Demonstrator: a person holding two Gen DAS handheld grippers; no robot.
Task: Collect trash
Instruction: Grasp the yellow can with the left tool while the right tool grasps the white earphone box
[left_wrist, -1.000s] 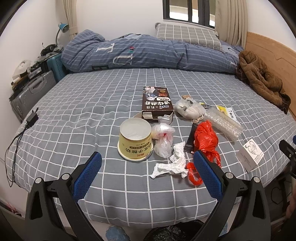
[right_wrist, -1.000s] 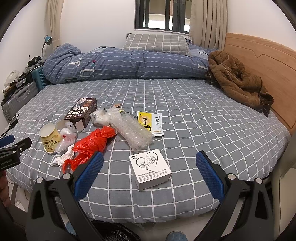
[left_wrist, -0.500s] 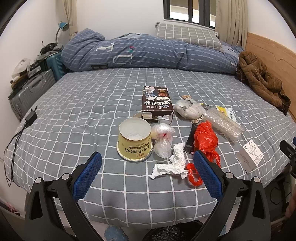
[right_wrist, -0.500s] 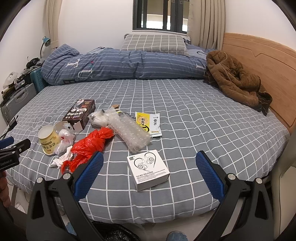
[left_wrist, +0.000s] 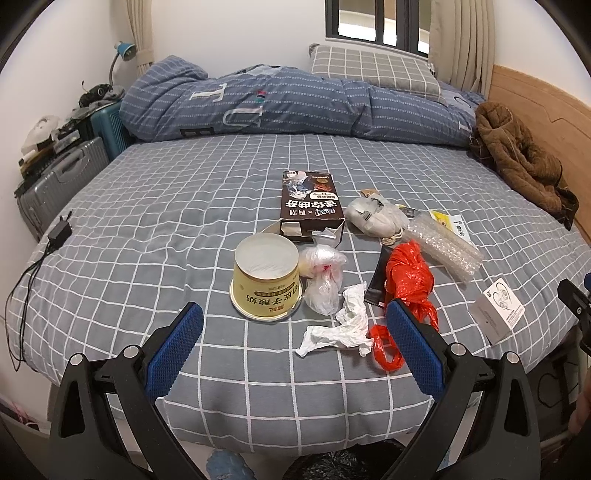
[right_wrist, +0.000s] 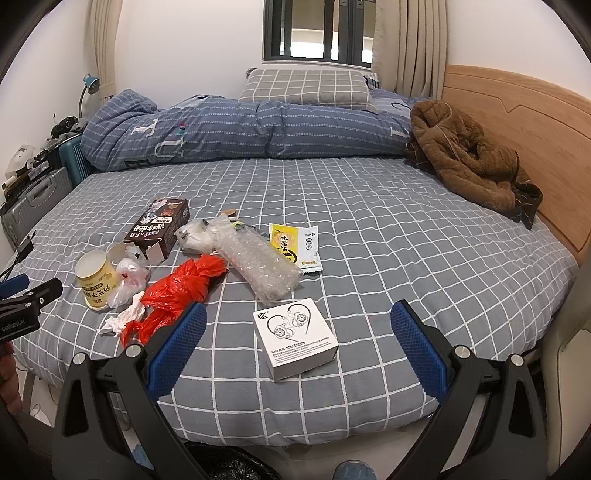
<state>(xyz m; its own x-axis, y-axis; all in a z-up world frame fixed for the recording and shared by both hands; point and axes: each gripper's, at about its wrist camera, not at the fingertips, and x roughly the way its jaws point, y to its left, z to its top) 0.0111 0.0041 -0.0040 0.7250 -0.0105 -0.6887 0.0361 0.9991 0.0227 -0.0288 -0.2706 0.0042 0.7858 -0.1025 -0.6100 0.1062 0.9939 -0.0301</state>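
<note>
Trash lies near the front edge of a grey checked bed (left_wrist: 147, 221). A yellow tub (left_wrist: 266, 282) stands upside down beside a clear plastic bag (left_wrist: 322, 275), a crumpled white tissue (left_wrist: 341, 328) and a red plastic bag (left_wrist: 408, 280). Behind them are a brown carton (left_wrist: 310, 201), a white wad (left_wrist: 373, 216) and bubble wrap (left_wrist: 445, 245). My left gripper (left_wrist: 293, 347) hangs open just short of the tissue. In the right wrist view, my right gripper (right_wrist: 297, 345) is open around a white earphone box (right_wrist: 297, 338), apart from it. A yellow sachet (right_wrist: 295, 247) lies beyond.
A rolled blue duvet (right_wrist: 240, 133) and pillow (right_wrist: 306, 86) fill the far side. A brown coat (right_wrist: 469, 162) lies by the wooden headboard (right_wrist: 517, 122). Suitcases (left_wrist: 55, 177) stand left of the bed, a charger cable (left_wrist: 40, 251) on its left edge. A black bin bag (left_wrist: 332, 465) sits below.
Both grippers have drifted slightly forward and up, so the trash sits a little lower and nearer in each view. Nothing was taken hold of.
</note>
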